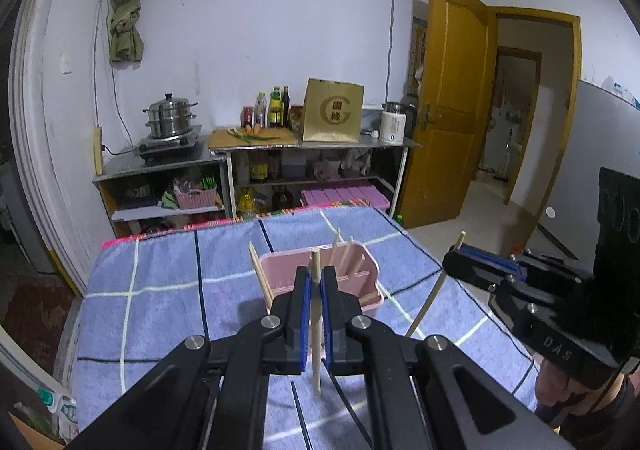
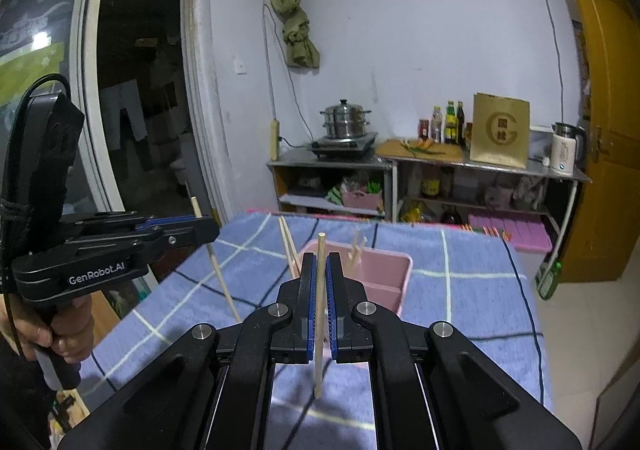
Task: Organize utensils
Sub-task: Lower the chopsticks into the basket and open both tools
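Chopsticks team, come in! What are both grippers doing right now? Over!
Left gripper shut on one chopstick, upright. Right gripper shut on another chopstick. Pink holder just ahead, sticks already inside. Nothing blocking it.

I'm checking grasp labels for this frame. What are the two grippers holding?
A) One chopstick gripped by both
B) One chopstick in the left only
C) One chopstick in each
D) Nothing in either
C: the left gripper clamps its own chopstick, and the right gripper clamps another chopstick.
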`<action>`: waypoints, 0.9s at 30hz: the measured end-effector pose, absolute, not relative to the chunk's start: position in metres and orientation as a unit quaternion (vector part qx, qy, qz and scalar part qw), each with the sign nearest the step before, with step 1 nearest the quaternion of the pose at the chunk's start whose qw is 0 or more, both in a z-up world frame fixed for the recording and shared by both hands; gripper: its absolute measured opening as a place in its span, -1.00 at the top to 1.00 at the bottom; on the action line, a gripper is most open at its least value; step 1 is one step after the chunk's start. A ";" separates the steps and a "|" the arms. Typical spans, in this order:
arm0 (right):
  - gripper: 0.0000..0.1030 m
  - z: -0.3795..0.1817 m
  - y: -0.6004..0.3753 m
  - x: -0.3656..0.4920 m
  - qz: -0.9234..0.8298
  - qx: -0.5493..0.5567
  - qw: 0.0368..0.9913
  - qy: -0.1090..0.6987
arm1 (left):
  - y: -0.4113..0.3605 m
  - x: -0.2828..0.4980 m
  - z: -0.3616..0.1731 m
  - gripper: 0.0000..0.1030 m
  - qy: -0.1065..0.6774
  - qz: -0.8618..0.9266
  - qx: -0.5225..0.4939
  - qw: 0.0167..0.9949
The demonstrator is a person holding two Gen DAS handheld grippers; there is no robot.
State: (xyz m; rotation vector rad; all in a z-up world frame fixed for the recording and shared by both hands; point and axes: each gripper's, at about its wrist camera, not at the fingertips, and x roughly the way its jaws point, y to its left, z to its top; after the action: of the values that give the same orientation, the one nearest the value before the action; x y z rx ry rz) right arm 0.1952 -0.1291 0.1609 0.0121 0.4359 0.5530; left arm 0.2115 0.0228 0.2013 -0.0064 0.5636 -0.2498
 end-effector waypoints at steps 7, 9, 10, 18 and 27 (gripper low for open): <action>0.91 0.175 -0.123 0.216 0.275 0.019 0.941 0.196 | 0.030 0.236 0.222 0.90 0.261 -0.115 -0.012 0.959; 0.91 0.178 -0.122 0.225 0.274 0.026 0.942 0.191 | 0.032 0.244 0.226 0.90 0.255 -0.114 -0.014 0.960; 0.91 0.179 -0.123 0.227 0.274 0.027 0.942 0.190 | 0.033 0.247 0.228 0.90 0.252 -0.113 -0.015 0.961; 0.91 0.184 -0.120 0.253 0.274 0.041 0.944 0.177 | 0.040 0.280 0.230 0.90 0.246 -0.110 -0.023 0.963; 0.91 0.164 -0.111 0.279 0.270 0.044 0.944 0.182 | 0.046 0.308 0.209 0.90 0.254 -0.105 -0.028 0.961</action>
State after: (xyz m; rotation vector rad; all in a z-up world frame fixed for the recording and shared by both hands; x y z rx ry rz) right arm 0.2786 -0.1105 0.1644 0.0898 0.3705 0.5512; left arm 0.3078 0.0464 0.2088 -0.0571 0.5153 -0.2137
